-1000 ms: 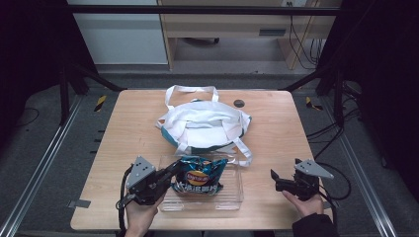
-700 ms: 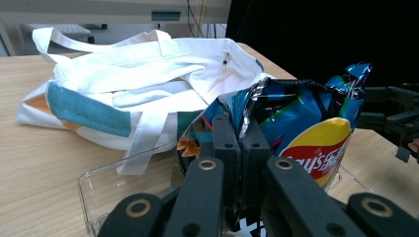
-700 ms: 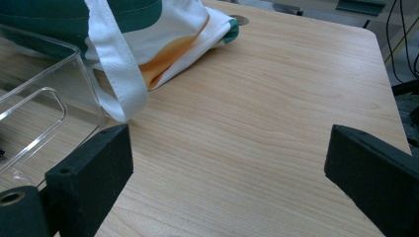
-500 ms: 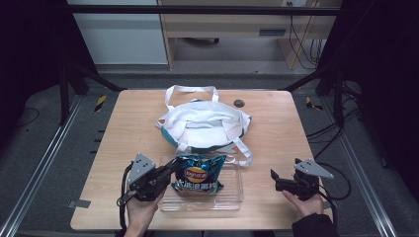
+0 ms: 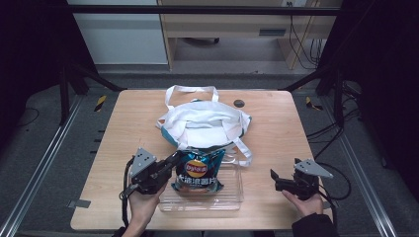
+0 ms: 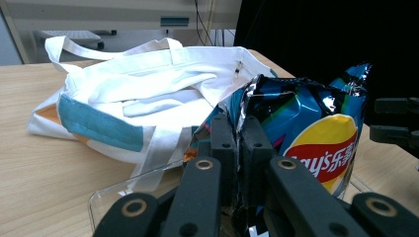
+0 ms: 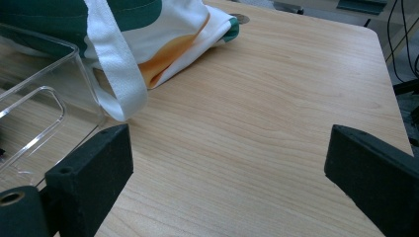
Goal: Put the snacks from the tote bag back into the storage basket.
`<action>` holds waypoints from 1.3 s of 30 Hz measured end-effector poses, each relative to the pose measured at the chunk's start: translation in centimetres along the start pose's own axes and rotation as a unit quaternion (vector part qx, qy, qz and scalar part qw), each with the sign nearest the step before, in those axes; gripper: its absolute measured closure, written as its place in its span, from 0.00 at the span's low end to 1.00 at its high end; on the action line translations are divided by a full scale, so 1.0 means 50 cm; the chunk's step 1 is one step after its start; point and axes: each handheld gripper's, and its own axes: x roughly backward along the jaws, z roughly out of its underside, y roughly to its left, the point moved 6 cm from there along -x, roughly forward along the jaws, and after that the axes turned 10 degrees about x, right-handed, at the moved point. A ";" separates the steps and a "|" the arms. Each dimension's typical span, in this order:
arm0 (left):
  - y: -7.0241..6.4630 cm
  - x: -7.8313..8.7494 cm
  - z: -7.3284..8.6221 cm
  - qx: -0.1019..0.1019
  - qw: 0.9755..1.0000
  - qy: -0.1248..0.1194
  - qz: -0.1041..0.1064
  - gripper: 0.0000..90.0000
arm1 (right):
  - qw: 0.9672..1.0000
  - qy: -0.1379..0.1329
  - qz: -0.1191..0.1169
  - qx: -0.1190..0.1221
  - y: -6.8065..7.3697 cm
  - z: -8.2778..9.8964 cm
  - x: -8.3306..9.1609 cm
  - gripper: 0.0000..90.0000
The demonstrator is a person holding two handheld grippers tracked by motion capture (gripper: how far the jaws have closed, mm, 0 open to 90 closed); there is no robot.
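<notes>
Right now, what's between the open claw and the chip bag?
In the high view, the clear plastic tray's right end and bare wooden table separate right claw from Lay's chip bag.

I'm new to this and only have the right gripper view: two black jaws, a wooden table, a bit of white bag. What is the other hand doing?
Observer: The left hand-held gripper is shut on the edge of a blue crisp packet.
Operator: Where is that packet?
Observer: Upright over the clear tray, just in front of the white tote bag.
Operator: Any label on it?
Observer: A yellow and red Lay's logo.
</notes>
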 end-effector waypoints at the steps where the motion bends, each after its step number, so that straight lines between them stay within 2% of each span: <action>1: 0.001 -0.003 -0.002 -0.001 1.000 0.000 -0.001 0.96 | 1.000 0.000 0.000 0.000 0.000 0.000 0.000 0.05; 14: 0.016 -0.039 -0.018 0.003 1.000 0.002 -0.006 0.95 | 1.000 0.000 0.001 0.001 -0.001 0.000 -0.001 0.05; 39: 0.031 -0.075 -0.023 0.001 1.000 0.003 -0.009 0.94 | 1.000 0.002 0.003 0.003 -0.004 0.002 -0.003 0.05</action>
